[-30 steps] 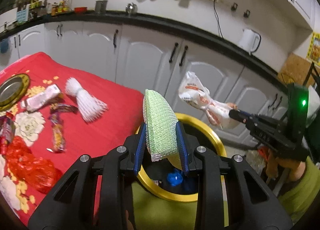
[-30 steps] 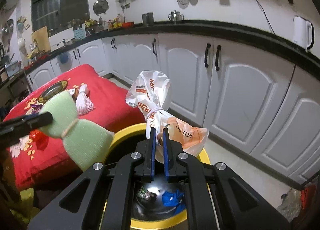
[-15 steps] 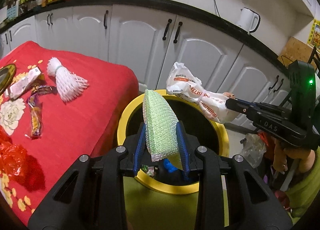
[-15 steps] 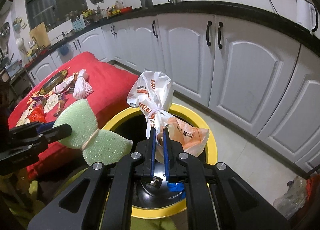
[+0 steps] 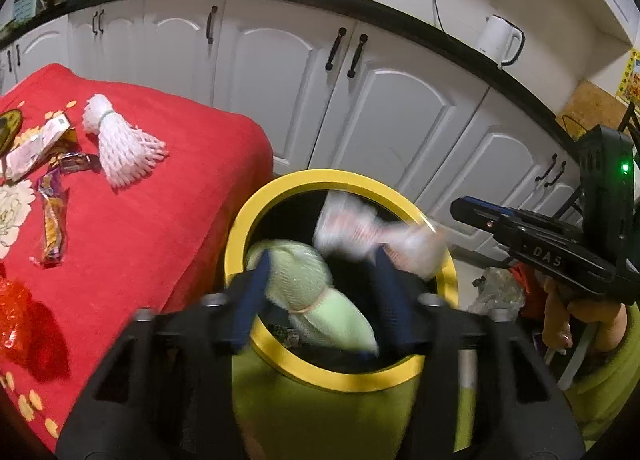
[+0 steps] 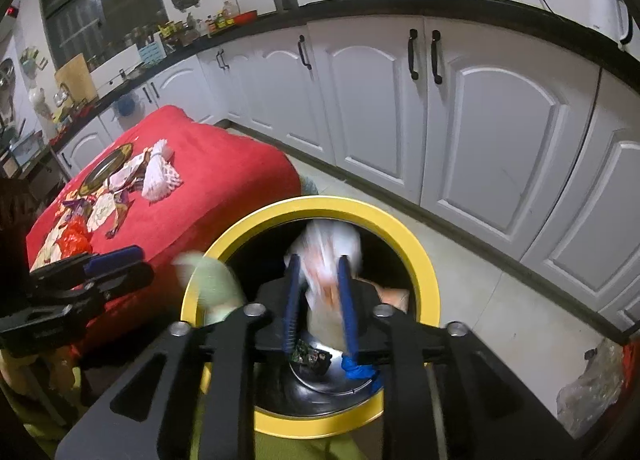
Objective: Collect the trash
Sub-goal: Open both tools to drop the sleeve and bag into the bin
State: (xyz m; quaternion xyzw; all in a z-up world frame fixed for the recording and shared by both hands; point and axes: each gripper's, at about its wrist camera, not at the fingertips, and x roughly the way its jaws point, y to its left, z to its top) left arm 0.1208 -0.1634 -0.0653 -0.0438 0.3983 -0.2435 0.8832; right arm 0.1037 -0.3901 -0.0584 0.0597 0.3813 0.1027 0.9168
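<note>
Both grippers are over the bin and both have just been opening. The left gripper [image 5: 318, 292] has its blue pads spread wide, and the green foam net [image 5: 316, 296], tied at the waist with a band, sits loose between them, blurred, tipping down into the yellow-rimmed trash bin [image 5: 240, 227]. It leans toward the pad at nine o'clock, but nothing is pinching it.

On the other side, the right gripper [image 6: 319, 300] has its fingers a little way apart. The knotted white plastic bag [image 6: 326, 256] with orange print is smeared with motion between them, apparently dropping free toward the bin's steel floor. In the left wrist view the same bag streaks across the bin mouth at about one o'clock from the foam net.

So this is the release step, two pieces of trash going in together. Judging by the blur, both are on their way down, though I cannot tell whether either has cleared the pads.

What's left? Over at nine to ten o'clock, the red tablecloth [image 5: 168, 219] carries a white foam net [image 5: 120, 147], a silver-white packet [image 5: 32, 147], two snack wrappers [image 5: 54, 215] and a crumpled red plastic piece [image 5: 14, 320].

The next move, I'd say, calls for lifting both grippers clear of the rim, swinging toward the table and lining open fingers over the nearest pieces. The white net looks the easiest catch.
</note>
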